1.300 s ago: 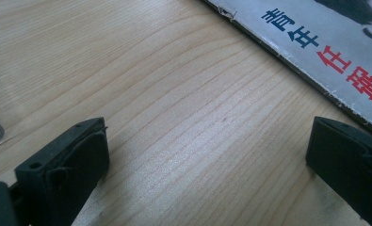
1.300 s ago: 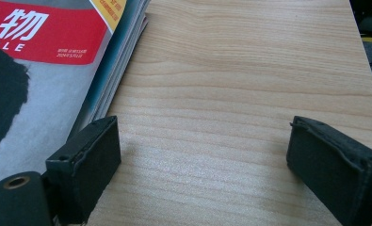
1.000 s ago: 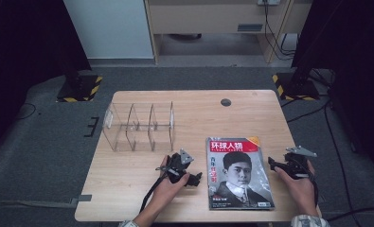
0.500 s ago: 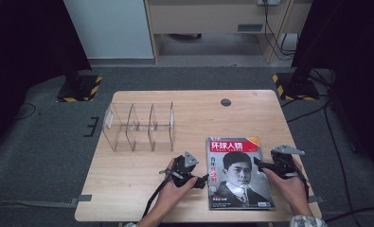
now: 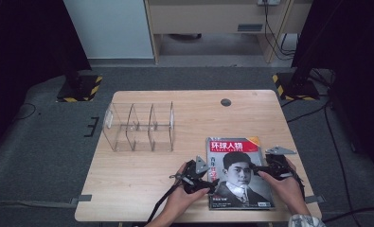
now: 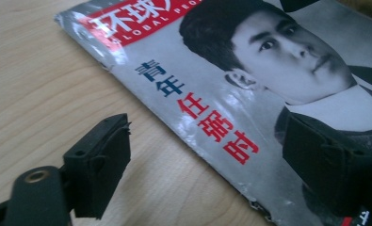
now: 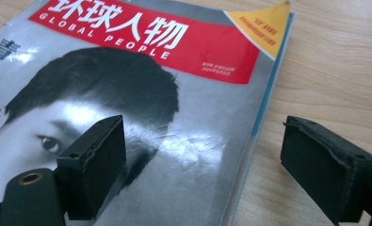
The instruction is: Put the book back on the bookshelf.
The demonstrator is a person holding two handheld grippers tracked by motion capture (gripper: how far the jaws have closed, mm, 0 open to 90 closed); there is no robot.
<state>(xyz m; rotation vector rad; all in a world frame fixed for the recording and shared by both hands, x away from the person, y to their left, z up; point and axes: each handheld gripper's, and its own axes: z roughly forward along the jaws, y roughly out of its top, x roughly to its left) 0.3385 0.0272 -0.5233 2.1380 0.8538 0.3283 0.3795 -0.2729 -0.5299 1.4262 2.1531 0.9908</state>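
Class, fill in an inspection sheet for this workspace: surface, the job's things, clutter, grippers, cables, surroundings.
Surface: pale wooden table, round hole near far edge.
Job's things: magazine lying flat, cover up, at near right.
Clutter: clear divided rack, upright at far left.
Grippers: left gripper at the magazine's left edge, jaws just been closing, pads not pressing; right gripper open, straddling the right edge.
Cables: black cable trails off the near edge.
Surroundings: grey floor mat, dark stands with striped bases.

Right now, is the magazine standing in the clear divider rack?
No, the magazine lies flat on the table, apart from the clear rack.
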